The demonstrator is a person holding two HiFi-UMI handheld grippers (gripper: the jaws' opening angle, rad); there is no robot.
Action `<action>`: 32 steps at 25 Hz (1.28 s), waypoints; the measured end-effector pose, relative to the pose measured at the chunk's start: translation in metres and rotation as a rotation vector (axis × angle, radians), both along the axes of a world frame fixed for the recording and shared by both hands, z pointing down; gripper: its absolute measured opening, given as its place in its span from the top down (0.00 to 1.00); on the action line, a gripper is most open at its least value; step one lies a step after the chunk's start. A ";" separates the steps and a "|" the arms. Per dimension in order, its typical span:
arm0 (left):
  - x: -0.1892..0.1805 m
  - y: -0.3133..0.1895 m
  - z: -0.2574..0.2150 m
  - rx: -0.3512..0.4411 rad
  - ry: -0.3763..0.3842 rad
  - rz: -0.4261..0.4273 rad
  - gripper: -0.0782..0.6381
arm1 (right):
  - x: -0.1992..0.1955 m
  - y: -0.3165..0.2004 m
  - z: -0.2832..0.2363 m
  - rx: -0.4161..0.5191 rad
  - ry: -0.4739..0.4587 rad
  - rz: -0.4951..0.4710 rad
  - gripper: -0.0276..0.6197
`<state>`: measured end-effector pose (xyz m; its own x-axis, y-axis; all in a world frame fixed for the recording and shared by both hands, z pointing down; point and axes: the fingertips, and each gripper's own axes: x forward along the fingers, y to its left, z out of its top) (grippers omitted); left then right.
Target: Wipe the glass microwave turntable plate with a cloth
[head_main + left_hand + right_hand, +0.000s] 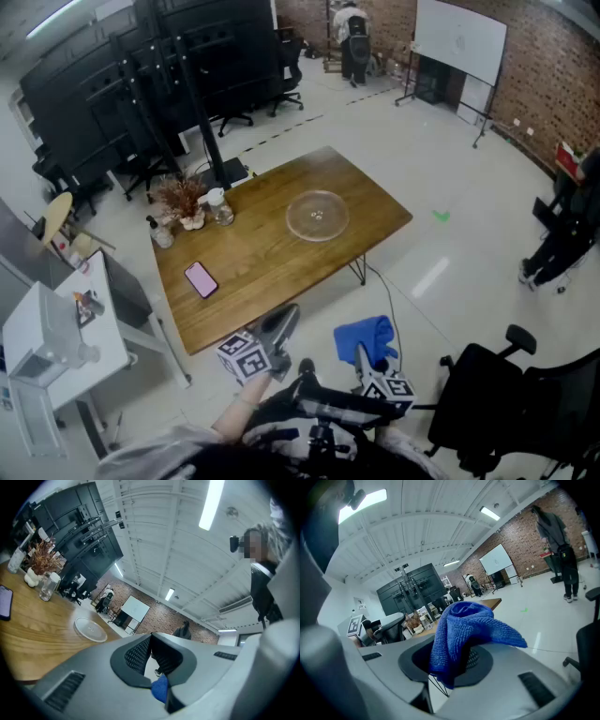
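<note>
One table [262,267] ahead of both grippers; one glass turntable plate [317,216] flat on it, well ahead of them near the far side, nothing steadying it; a hard wipe could likely skate it toward the edge. One blue cloth [461,630], bunched, clamped in the right gripper [459,660], loose tail drooping, may pull free under drag; left gripper [151,635] jaws together, empty; two grippers.

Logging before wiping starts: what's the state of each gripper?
Left gripper: closed, empty.
Right gripper: closed on the blue terry cloth.
</note>
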<state>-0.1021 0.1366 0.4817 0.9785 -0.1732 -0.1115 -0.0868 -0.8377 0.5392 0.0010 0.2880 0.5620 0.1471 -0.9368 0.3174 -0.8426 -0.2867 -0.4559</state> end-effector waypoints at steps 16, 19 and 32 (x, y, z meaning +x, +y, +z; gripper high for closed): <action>0.037 -0.185 0.009 -0.095 0.031 -0.050 0.89 | 0.056 -0.198 -0.029 -0.047 0.042 -0.091 0.83; 0.027 -0.206 0.019 -0.113 0.023 -0.109 0.89 | 0.064 -0.218 -0.025 -0.068 0.048 -0.125 0.84; 0.023 -0.302 0.004 -0.123 0.085 -0.355 0.89 | 0.138 -0.367 -0.025 -0.098 0.026 -0.265 0.84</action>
